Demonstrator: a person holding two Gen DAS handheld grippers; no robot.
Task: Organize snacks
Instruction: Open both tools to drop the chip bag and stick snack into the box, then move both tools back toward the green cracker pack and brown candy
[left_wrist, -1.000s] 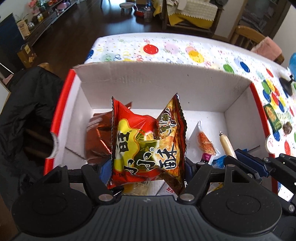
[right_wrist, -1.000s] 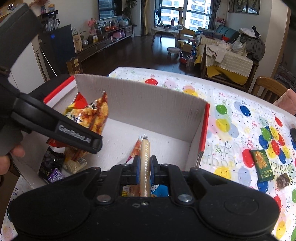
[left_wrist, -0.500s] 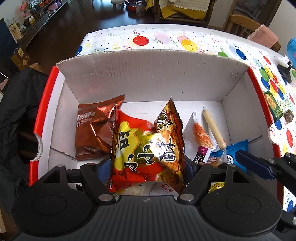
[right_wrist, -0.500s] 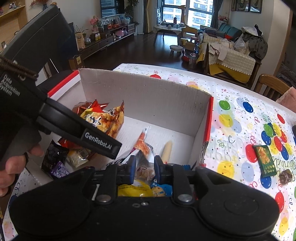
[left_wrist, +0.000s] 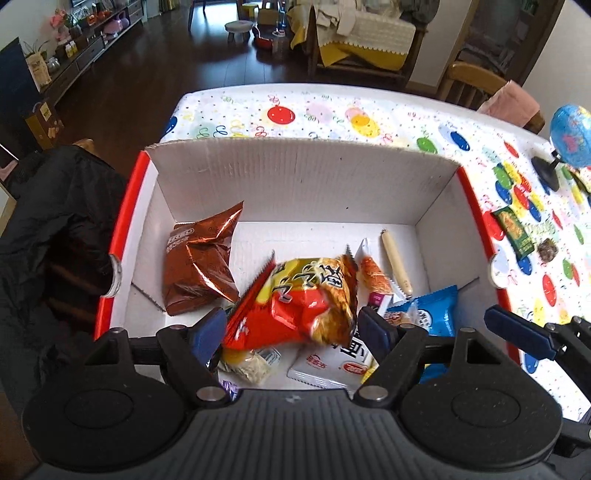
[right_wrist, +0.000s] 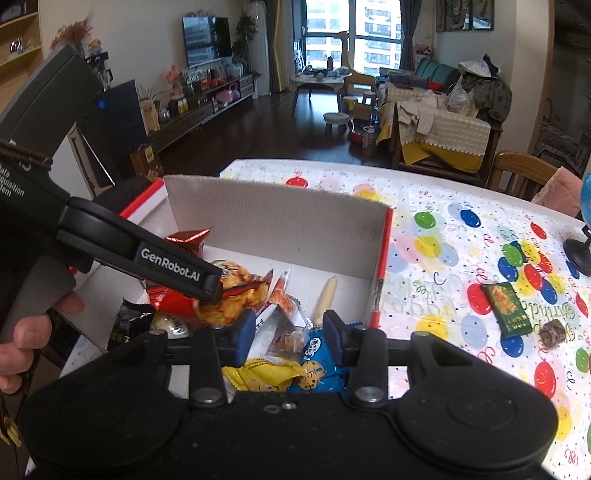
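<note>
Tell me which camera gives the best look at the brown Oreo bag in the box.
The left wrist view: the brown Oreo bag lies in full sight on the box floor, logo readable. In the right wrist view only its crinkled top corner pokes out behind the left gripper.

"GenRobot.AI" runs along the left gripper (right_wrist: 207, 291) arm; "OREO" marks the brown packet (left_wrist: 199, 266).

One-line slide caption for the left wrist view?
Open left gripper over the box, red chip bag loose between its jaws, which have just been opening.
</note>
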